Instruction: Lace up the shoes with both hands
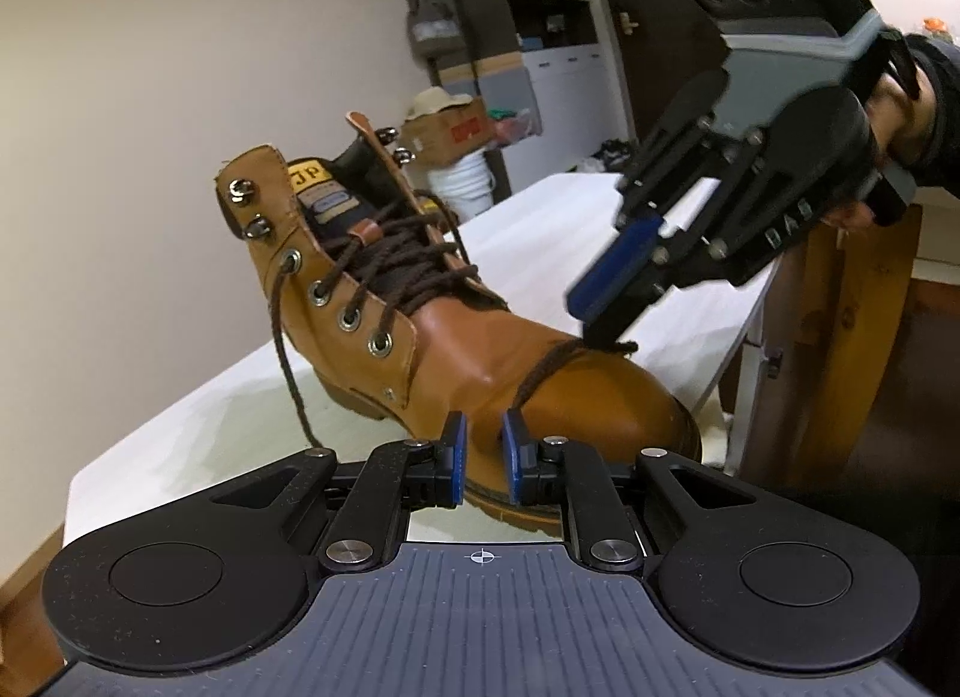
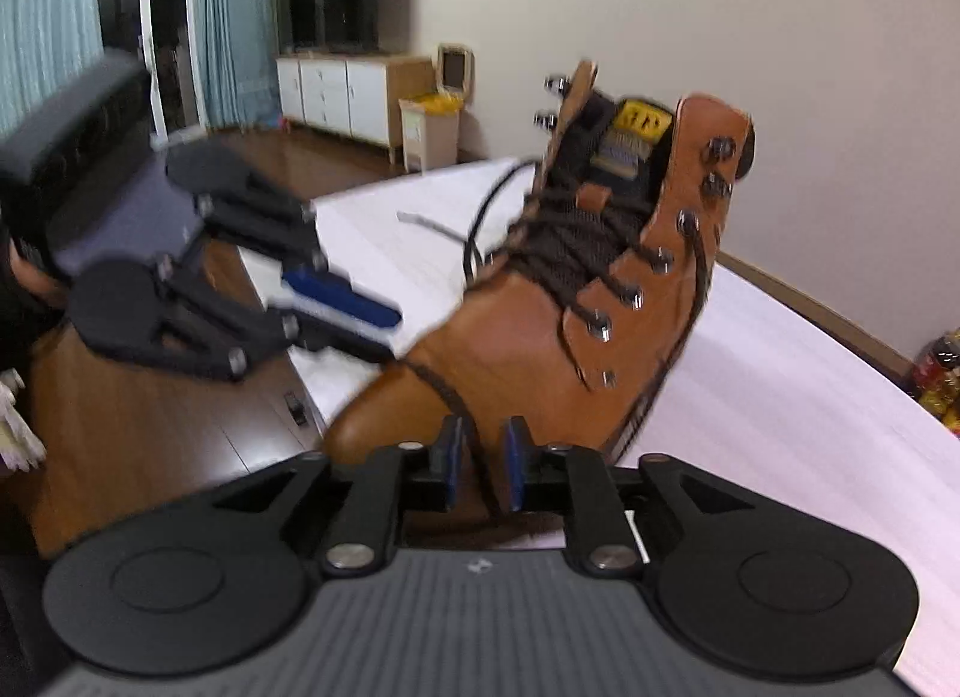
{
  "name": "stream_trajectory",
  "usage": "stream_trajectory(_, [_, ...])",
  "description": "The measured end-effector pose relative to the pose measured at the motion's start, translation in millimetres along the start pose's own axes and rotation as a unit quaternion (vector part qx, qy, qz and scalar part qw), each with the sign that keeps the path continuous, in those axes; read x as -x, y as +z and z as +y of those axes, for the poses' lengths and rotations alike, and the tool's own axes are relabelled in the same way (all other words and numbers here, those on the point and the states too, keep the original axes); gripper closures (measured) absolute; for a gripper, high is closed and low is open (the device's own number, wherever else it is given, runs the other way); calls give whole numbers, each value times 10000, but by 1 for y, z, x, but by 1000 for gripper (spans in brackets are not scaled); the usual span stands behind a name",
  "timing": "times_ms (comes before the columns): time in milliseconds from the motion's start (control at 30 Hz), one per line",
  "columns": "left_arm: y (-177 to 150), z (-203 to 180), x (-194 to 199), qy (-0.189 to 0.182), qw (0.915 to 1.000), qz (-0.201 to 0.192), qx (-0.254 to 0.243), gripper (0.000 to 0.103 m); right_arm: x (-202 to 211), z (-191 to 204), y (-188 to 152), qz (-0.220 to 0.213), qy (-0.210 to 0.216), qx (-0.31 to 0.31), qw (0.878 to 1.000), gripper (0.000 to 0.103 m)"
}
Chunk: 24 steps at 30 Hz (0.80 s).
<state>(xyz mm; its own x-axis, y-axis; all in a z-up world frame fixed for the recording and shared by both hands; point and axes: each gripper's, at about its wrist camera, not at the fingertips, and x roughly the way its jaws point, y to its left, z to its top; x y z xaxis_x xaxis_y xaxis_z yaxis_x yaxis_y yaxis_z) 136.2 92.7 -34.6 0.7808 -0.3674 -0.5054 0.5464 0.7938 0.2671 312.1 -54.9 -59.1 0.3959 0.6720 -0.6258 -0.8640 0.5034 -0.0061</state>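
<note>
A tan leather boot (image 1: 456,337) stands on the white table (image 1: 180,433), laced with a dark brown lace (image 1: 384,253) through its lower eyelets. One loose lace end (image 1: 558,361) lies across the toe. My right gripper (image 1: 600,334) hovers over that end; in its own view my right gripper (image 2: 483,460) has its blue pads (image 2: 515,457) apart with the strand (image 2: 444,391) running between them, unpinched. My left gripper (image 1: 483,460) is open in front of the toe, nothing between its pads. It shows as the left gripper (image 2: 390,337) beside the toe. Another lace end (image 1: 288,361) hangs from an eyelet.
The table's near corner and edge (image 1: 738,331) lie just past the toe, with wooden floor (image 2: 150,427) below. A cardboard box (image 1: 450,126) and a white bucket (image 1: 462,181) sit behind the boot. A white cabinet (image 2: 348,90) and a bin (image 2: 429,126) stand by the far wall.
</note>
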Motion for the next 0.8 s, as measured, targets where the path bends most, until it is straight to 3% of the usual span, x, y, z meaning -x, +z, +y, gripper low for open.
stream_trajectory(200, [-2, 1, -1, 60, 10000, 31, 24, 89, -18, -12, 7, -180, 632, -94, 9978, 83])
stream_trajectory(267, [-3, 2, -2, 76, 10000, 37, 50, 88, -23, -10, 7, -64, 702, 17, 9975, 88])
stream_trajectory(300, [-4, 3, -2, 90, 9999, 47, 88, 88, -22, -8, 6, -70, 711, 76, 9974, 95])
stream_trajectory(333, [-6, 6, -2, 108, 9998, 75, 170, 87, -20, -7, 6, -79, 669, 104, 9977, 100])
stream_trajectory(433, [-10, 16, -5, 149, 9988, 117, 448, 87, -12, -4, 7, -173, 409, 83, 9990, 101])
stream_trajectory(633, [-9, 37, -28, 416, 9922, 314, 1131, 88, 20, -15, 16, -797, -138, -278, 9963, 101])
stream_trajectory(800, [-5, 31, -31, 308, 9930, 196, 1122, 99, 30, -27, 21, -1049, -395, -534, 9923, 101])
